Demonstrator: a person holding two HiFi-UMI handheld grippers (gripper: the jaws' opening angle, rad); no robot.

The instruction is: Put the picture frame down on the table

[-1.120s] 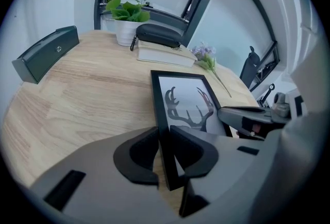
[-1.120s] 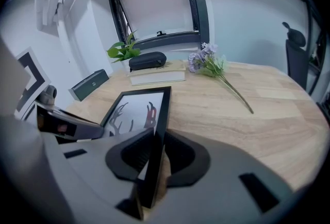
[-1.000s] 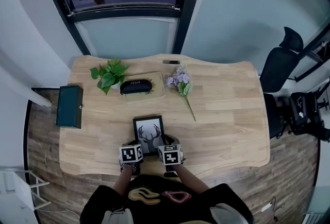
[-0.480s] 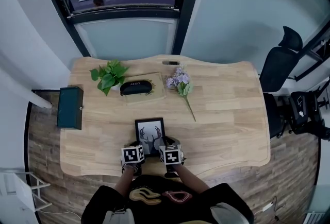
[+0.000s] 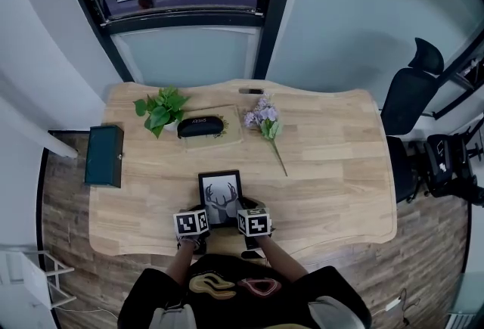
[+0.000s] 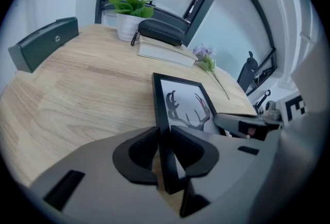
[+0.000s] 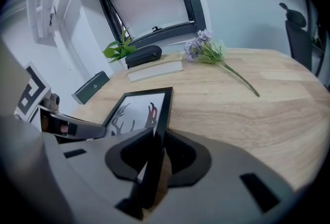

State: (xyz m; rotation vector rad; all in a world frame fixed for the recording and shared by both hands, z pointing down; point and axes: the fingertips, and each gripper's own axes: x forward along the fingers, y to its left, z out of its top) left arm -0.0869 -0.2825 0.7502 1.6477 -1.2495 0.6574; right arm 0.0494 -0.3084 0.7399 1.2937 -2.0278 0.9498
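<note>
A black picture frame [image 5: 221, 197] with a deer-antler print is held over the near middle of the wooden table [image 5: 325, 161]. My left gripper [image 5: 193, 223] is shut on the frame's left edge [image 6: 161, 130]. My right gripper [image 5: 254, 221] is shut on its right edge [image 7: 161, 120]. The print [image 6: 186, 107] faces up between the two grippers. The frame [image 7: 136, 115] lies nearly flat just above the tabletop; whether its underside touches the wood cannot be made out.
At the back of the table stand a potted green plant [image 5: 159, 110], a black glasses case [image 5: 200, 125] on a flat book, and a purple flower sprig [image 5: 266, 123]. A dark green box [image 5: 103, 156] lies at the left edge. An office chair [image 5: 412, 93] stands off to the right.
The frame and both grippers have shifted only slightly at the table's near edge; both stay shut on the frame.
</note>
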